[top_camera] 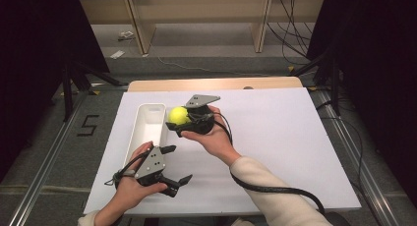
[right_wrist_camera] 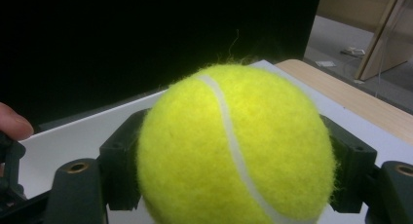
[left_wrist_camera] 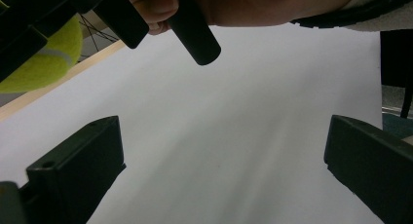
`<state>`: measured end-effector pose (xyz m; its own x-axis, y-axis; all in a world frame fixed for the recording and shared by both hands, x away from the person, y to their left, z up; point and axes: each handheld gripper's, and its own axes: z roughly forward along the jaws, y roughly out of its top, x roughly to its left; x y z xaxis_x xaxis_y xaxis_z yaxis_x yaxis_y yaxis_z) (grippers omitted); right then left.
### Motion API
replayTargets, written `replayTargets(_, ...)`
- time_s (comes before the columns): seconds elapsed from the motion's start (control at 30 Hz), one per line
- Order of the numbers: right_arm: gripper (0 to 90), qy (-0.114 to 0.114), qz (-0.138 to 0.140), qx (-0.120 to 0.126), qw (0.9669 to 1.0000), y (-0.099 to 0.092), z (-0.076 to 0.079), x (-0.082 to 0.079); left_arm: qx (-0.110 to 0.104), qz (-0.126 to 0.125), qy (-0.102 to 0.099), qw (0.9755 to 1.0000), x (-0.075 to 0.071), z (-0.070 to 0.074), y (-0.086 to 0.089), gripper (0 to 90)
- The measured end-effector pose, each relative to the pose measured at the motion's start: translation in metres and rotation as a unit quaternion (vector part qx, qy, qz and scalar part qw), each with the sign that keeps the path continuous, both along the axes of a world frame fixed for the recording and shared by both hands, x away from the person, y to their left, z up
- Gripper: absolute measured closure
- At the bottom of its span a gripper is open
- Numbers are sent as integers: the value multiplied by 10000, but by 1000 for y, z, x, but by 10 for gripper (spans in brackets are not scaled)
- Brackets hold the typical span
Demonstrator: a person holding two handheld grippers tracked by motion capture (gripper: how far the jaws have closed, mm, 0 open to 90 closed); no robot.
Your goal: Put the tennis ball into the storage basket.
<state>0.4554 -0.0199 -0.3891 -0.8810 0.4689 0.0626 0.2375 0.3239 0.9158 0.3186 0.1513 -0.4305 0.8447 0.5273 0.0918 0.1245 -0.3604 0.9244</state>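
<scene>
A yellow tennis ball (top_camera: 178, 115) is clamped in my right gripper (top_camera: 179, 119), held just right of the long white bin (top_camera: 145, 129) and above the white sheet. Up close in the right gripper view the ball (right_wrist_camera: 234, 146) sits squarely between both black jaws. My left gripper (top_camera: 178, 165) rests low near the table's front left, jaws spread wide with nothing between them. From the left gripper view the ball (left_wrist_camera: 41, 58) shows at the upper left, with the other hand above it.
A white sheet (top_camera: 275, 137) covers most of the wooden table (top_camera: 216, 83). The open white bin lies lengthwise at the left. A black cable (top_camera: 275, 189) trails from the right gripper across the front. Dark frame rails flank the table.
</scene>
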Motion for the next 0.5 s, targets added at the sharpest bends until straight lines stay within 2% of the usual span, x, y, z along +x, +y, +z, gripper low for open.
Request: replayTargets(0.5,262,-6,26,-2,10000,5,3,1,-5,-4,1,10000,0,0,0,4)
